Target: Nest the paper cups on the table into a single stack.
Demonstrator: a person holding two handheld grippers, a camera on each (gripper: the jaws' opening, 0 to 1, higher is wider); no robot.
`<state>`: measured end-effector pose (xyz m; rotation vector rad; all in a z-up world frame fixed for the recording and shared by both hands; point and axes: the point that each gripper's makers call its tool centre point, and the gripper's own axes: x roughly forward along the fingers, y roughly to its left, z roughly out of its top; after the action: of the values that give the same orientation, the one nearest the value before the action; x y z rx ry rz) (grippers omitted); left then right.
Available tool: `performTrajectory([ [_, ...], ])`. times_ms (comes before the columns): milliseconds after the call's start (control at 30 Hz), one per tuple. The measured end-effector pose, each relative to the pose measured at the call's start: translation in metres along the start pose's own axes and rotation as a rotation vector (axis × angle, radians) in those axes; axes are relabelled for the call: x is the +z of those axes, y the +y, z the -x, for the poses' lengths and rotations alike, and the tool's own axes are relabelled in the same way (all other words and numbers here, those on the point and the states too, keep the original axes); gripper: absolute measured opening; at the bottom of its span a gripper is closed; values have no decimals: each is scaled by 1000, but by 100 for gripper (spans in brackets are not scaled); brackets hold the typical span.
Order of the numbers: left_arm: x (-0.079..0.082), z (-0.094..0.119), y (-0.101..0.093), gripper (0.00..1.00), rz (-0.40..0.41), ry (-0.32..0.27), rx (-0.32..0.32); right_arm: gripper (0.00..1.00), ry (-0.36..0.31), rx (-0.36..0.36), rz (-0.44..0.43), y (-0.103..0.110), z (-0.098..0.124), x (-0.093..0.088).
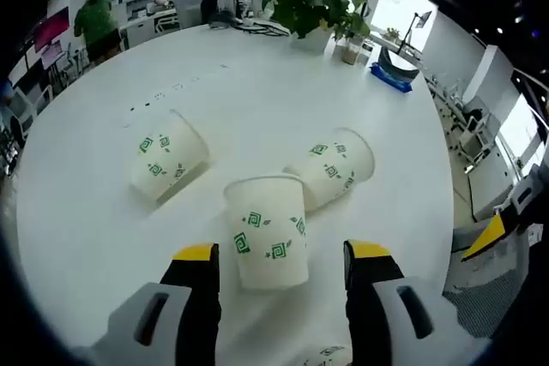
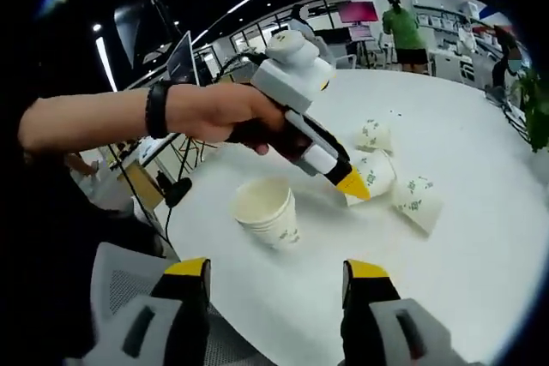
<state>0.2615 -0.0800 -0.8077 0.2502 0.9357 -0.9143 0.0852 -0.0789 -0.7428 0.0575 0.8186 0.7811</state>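
Three loose white paper cups with green print lie on the round white table [image 1: 257,83]. The left cup [image 1: 167,165] and the right cup [image 1: 330,169] are tipped on their sides. The middle cup [image 1: 268,229] reaches in between the tips of my left gripper [image 1: 283,256], which is open and not touching it. The right gripper view shows a hand holding the left gripper [image 2: 353,184] at those cups [image 2: 375,173]. A short stack of nested cups [image 2: 266,212] stands mouth up just ahead of my right gripper [image 2: 277,269], which is open and empty.
A potted plant [image 1: 313,6] and a blue object [image 1: 393,75] sit at the table's far side. A grey chair [image 2: 129,306] stands by the near edge under the right gripper. People stand among desks in the background.
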Motion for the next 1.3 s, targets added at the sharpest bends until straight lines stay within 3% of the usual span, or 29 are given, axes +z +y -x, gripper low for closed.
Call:
performTrajectory([
  [267,-5,-11,2,52,-1,46,23,60,-10,-6,-31,-6,2,-1],
  [567,-11,-12,13,36,16,71,46,59,-9,-3,-41,-4,4,-5],
  [800,-15,-9,14,35,16,77,44,57,-11,-7,-51,-6,4,-5],
  [1300,-34,27,52,35,16,53,99,57,-1,15,-20,-1,-7,6],
])
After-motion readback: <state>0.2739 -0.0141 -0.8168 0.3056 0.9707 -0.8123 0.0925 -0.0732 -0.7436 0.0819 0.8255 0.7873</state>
